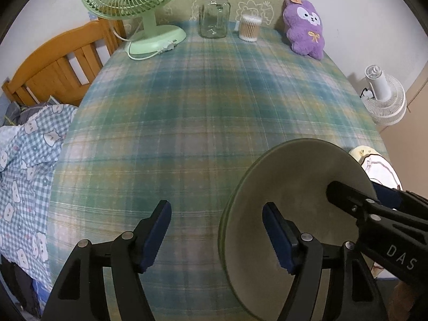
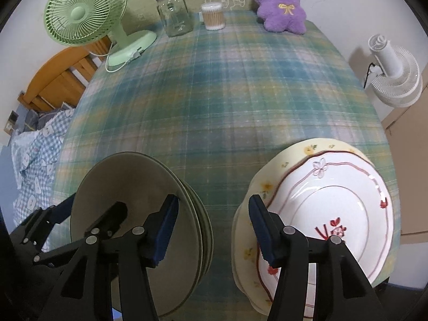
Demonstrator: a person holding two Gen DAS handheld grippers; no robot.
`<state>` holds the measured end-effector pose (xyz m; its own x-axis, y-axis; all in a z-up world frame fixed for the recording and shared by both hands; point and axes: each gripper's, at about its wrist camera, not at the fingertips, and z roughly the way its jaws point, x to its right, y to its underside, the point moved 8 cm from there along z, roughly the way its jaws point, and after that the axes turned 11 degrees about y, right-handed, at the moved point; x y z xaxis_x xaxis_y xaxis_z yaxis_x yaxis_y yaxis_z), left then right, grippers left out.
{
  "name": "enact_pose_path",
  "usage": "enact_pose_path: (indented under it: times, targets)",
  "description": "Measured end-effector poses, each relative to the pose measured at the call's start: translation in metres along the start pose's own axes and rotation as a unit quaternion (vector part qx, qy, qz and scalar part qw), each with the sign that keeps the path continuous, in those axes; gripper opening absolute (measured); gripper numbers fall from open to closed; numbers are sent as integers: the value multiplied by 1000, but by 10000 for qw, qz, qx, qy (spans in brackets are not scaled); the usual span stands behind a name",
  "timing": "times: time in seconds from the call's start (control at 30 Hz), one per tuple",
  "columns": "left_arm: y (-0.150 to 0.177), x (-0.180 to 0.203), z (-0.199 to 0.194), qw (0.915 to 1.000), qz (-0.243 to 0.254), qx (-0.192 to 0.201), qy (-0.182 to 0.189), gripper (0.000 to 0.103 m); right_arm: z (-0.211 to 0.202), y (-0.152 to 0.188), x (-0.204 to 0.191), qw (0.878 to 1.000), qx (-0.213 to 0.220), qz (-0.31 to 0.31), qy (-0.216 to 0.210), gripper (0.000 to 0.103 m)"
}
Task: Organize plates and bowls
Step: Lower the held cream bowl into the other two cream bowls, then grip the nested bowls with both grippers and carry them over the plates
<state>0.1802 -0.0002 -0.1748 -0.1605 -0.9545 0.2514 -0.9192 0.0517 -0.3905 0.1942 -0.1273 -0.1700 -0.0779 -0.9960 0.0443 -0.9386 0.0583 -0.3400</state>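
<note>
Gripping: green plates (image 2: 133,182) were best taken by the rim.
Left gripper (image 1: 216,208): fingers were spread.
Right gripper (image 2: 213,200): fingers were spread.

Home bedroom, wooden bed frame (image 1: 56,64), patterned bedding (image 1: 29,144), plaid-covered table (image 1: 203,107), plush toy (image 1: 303,26), desk fan (image 1: 131,2)

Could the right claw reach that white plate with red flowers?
Probably yes: the right claw is open, its right finger right at the white plate, which lies atop the yellow plate with nothing covering it.
</note>
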Motion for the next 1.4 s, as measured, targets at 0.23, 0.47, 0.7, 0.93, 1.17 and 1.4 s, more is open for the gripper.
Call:
enact_pose_path:
  times: [0.23,0.47,0.7,0.93,1.17,1.4]
  targets:
    - [1,2,3,10000,-88,6,26,71,9,-1,-5,9998,-157,38,-145,57]
    - [8,6,11,9997,-83,-180,147,67,19,9,-9,9985,-421,244,-230,51]
    - [12,13,10,9991,-35,-185,381,51,18,12,-17,9977,-513,265,-345,38]
    - [11,17,10,9990,35,-188,413,41,16,13,-18,9981,-512,281,-220,38]
    - [7,19,-3,9991,143,-29,400,40,2,11,-17,9985,-368,388,-135,38]
    - [6,27,-24,9984,245,56,498,40,-24,13,-14,9979,-246,600,23,38]
